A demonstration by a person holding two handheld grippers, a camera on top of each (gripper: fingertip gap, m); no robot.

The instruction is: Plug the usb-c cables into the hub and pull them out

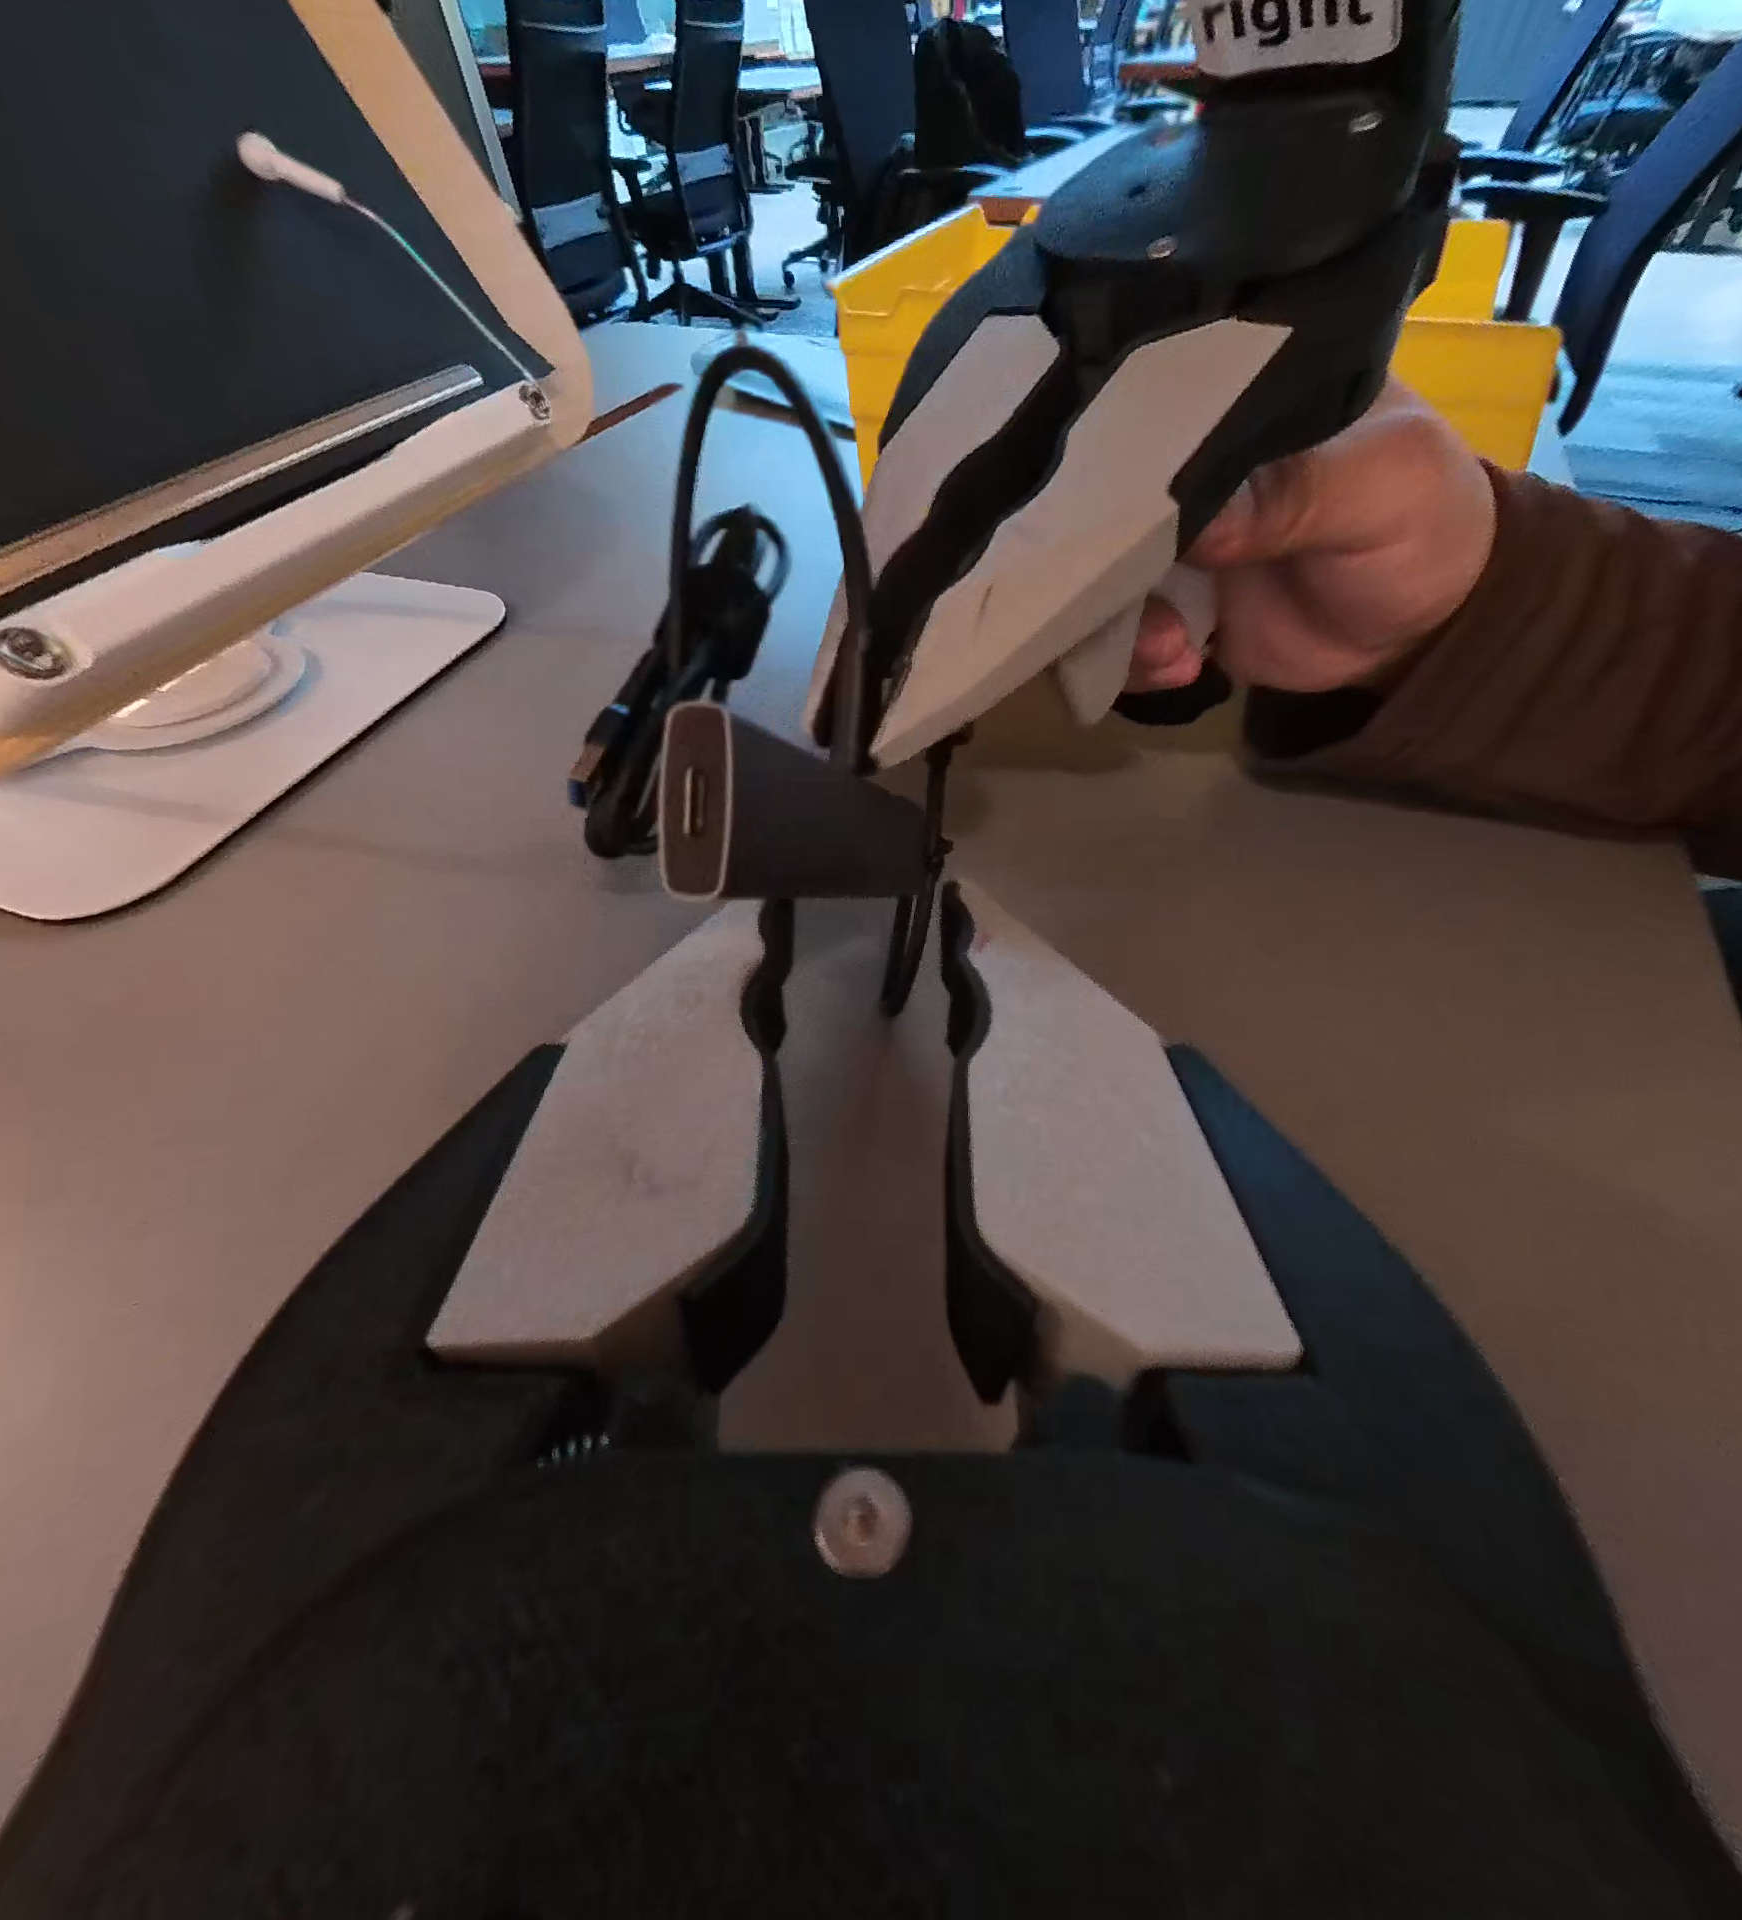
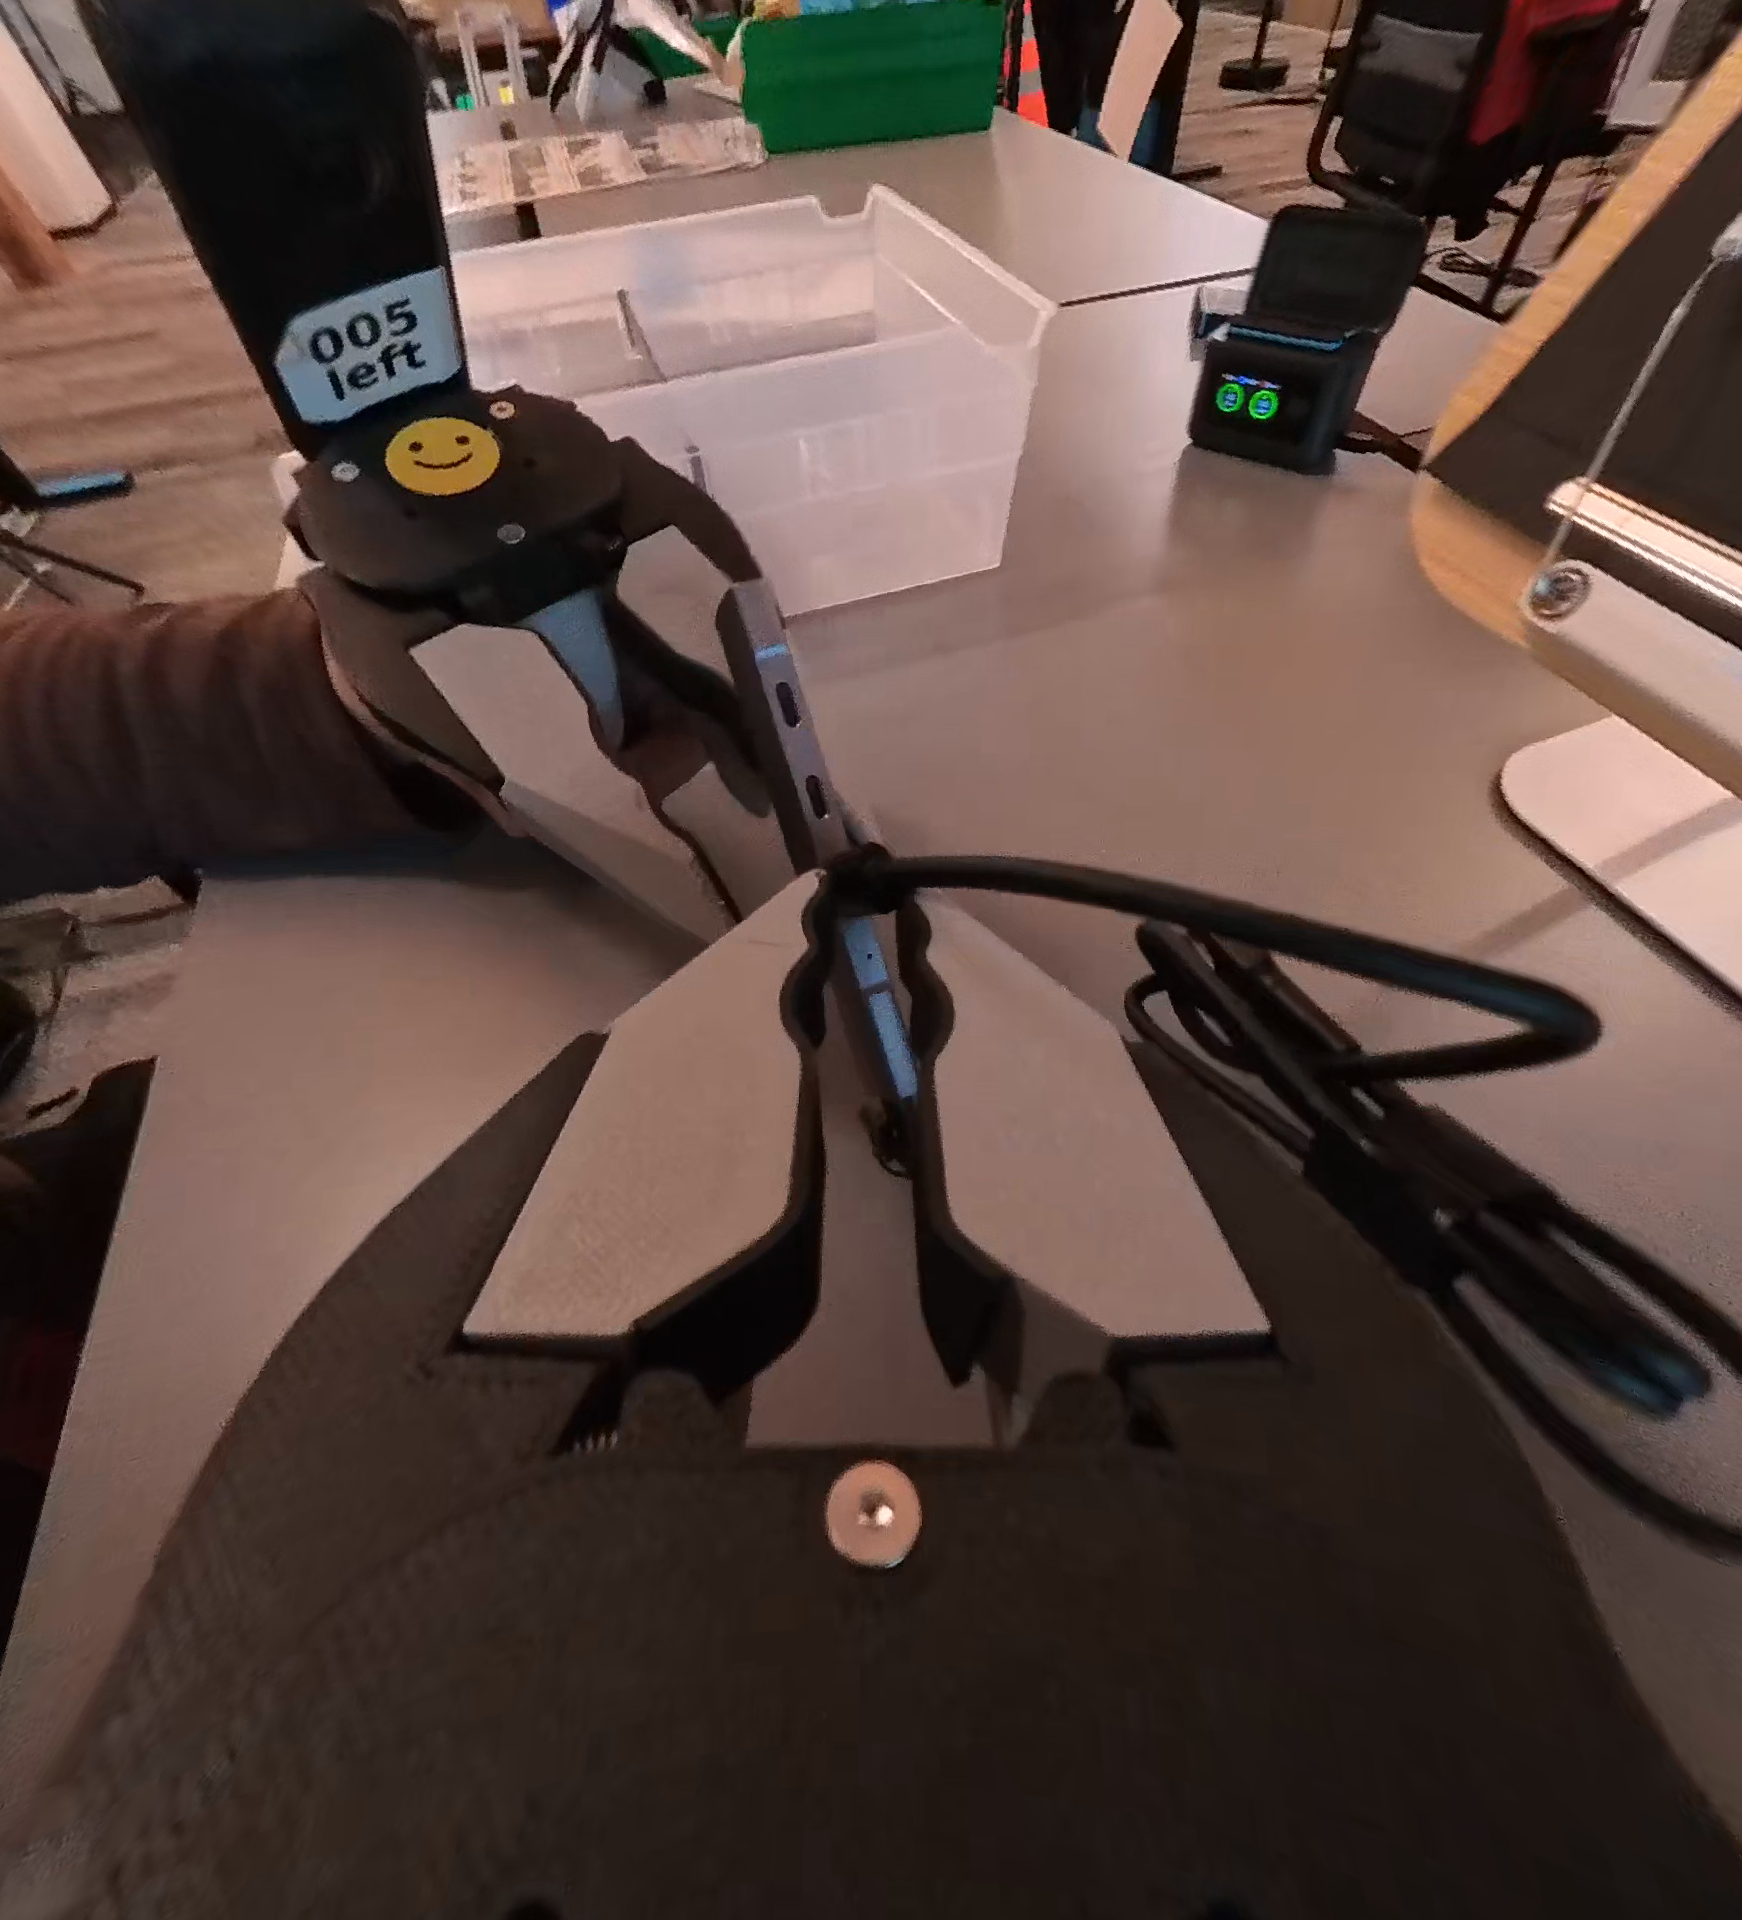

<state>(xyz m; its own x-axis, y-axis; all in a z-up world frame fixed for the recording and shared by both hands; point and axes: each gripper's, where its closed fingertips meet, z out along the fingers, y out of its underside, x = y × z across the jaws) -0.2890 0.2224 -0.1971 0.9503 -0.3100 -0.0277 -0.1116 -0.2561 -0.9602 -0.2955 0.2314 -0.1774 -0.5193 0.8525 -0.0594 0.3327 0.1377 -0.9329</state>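
The hub (image 1: 794,821) is being held off the table (image 1: 327,1039), on edge, between the two grippers. The left gripper (image 1: 856,914) is meeting it from below: its jaws are standing narrowly apart with the hub's lower edge at their tips, though whether they are actually pinching it cannot be told from the left wrist view. In the right wrist view the left gripper (image 2: 711,727) is sitting against the hub's far half (image 2: 794,727), beside two empty slots.

The right gripper (image 2: 862,883) is closing its jaws on a black cable (image 2: 1262,914) right at the hub's edge, where the plug meets the side; the right gripper (image 1: 851,727) is coming down onto the hub from above in the left wrist view. The cable is looping away from the hub to a tied bundle (image 2: 1418,1174) lying on the table just beside it.

Whether the plug is seated or partly out is too small to tell. To do this step well, the right gripper probably ought to be moving straight along the port's axis, without twisting, while the left one is bracing the hub firmly so it is not swinging. The stiff loop may be tugging sideways, so slack toward the bundle is worth keeping.
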